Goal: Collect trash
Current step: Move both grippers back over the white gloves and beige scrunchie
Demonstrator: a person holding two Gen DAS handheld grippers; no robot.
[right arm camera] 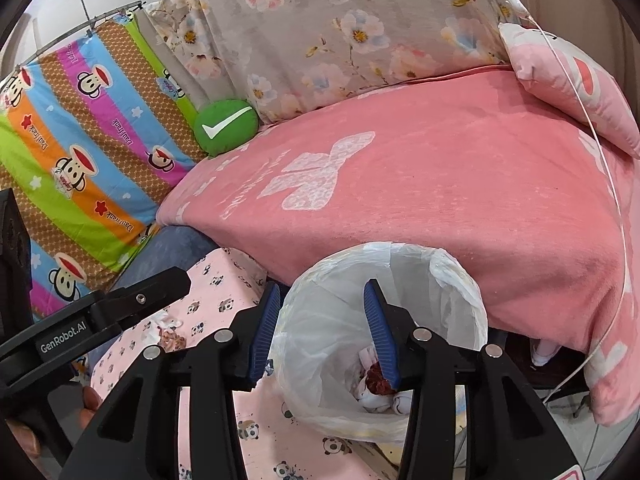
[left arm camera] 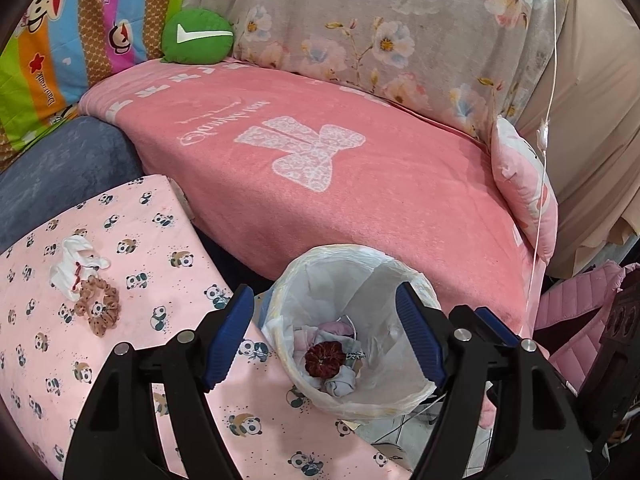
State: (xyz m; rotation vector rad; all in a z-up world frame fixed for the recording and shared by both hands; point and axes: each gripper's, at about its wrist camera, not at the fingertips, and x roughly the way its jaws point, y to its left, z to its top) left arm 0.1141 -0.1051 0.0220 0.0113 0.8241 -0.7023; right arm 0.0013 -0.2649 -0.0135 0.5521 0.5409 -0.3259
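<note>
A pink blanket (left arm camera: pixel 360 184) fills the middle of the frame, a floral cloth (left arm camera: pixel 380 28) behind it and a striped cartoon sheet (left arm camera: pixel 60 52) at upper left with a green cushion (left arm camera: pixel 198 37) beside it. At lower left a panda-print bench (left arm camera: pixel 132 264) carries a white wad (left arm camera: pixel 76 260) and a spotted scrunchie (left arm camera: pixel 98 308). The lined bin (left arm camera: pixel 412 280) stands at lower centre, holding crumpled tissues and a dark red scrunchie (left arm camera: pixel 325 358). The left gripper (left arm camera: pixel 326 334) and right gripper (right arm camera: pixel 320 328) both hover there with fingers released, empty
</note>
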